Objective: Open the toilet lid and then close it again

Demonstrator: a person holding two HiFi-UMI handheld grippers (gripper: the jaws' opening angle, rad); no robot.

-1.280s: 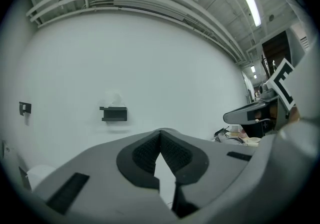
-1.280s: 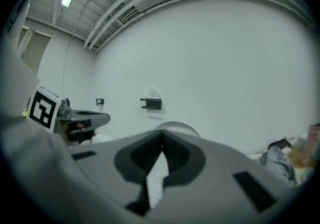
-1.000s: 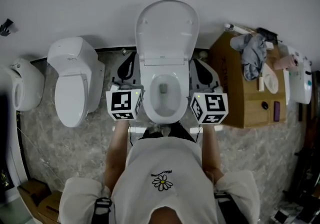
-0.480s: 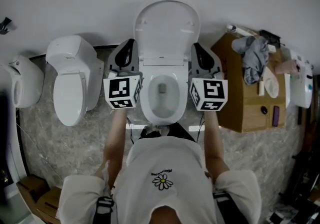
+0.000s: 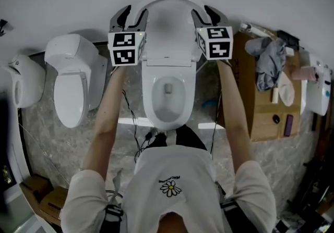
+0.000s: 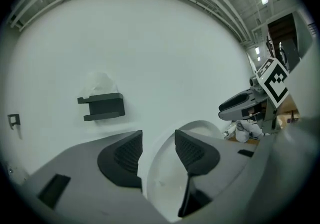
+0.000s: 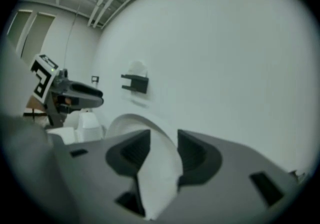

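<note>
The white toilet [image 5: 168,96] stands in the middle of the head view. Its lid [image 5: 168,23] is raised upright against the wall. My left gripper [image 5: 130,14] is at the lid's upper left edge and my right gripper [image 5: 207,13] at its upper right edge. Both pairs of jaws are opening. In the left gripper view the lid's rim [image 6: 165,178] runs between the dark pads of the left gripper [image 6: 158,143]. In the right gripper view the lid [image 7: 157,178] fills the gap of the right gripper [image 7: 164,143]. I see no pad pressing on it.
A second toilet [image 5: 70,81] stands to the left, with another white fixture [image 5: 21,86] beyond it. A cardboard box [image 5: 263,101] with a grey cloth [image 5: 269,54] stands to the right. A black bracket [image 6: 102,106] hangs on the wall. Cables [image 5: 138,133] lie by the bowl.
Both grippers have moved forward from beside the bowl to the raised lid's upper edges, arms now stretched out. Their jaws have parted around the lid's rim.
</note>
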